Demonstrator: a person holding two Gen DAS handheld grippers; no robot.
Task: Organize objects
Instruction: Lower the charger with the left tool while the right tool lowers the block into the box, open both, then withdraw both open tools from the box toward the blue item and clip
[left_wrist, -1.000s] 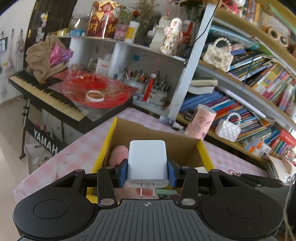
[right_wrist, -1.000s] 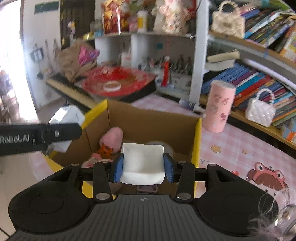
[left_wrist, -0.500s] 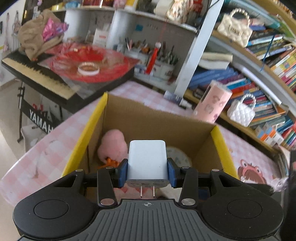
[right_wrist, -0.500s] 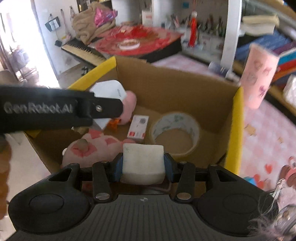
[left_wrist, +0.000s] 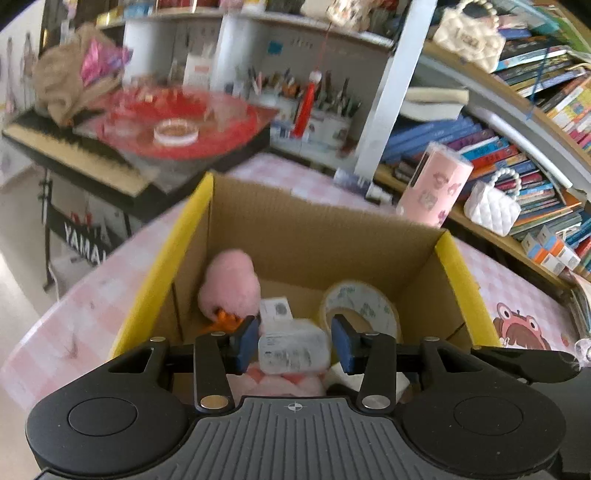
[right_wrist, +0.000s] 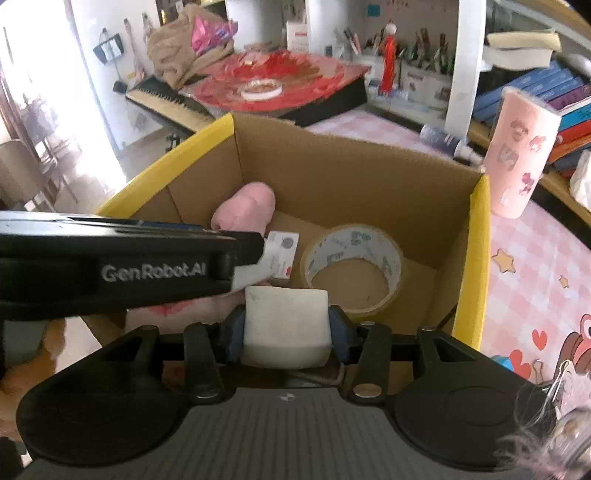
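Note:
An open cardboard box (left_wrist: 314, 236) with yellow flaps stands on the pink checked table. Inside lie a pink plush (left_wrist: 229, 284), a tape roll (left_wrist: 360, 306) and a small card (left_wrist: 275, 312). My left gripper (left_wrist: 295, 341) hangs over the box and its jaws are opening. The white charger (left_wrist: 293, 350) sits blurred between the pads with a gap on each side. In the right wrist view my right gripper (right_wrist: 286, 332) is shut on a white block (right_wrist: 286, 321) above the box's near edge (right_wrist: 332, 166). One left finger (right_wrist: 236, 251) crosses that view.
A pink tumbler (left_wrist: 436, 188) stands behind the box by the bookshelf, with a white quilted purse (left_wrist: 491, 206) beside it. A keyboard piano (left_wrist: 74, 155) carrying a red dish stands off the table's far left. The table edge (left_wrist: 92, 314) curves close to the box's left.
Both grippers dropped lower over the box. The left jaws have parted and the charger has slipped down from between the pads. The white block stays clamped in the right gripper.

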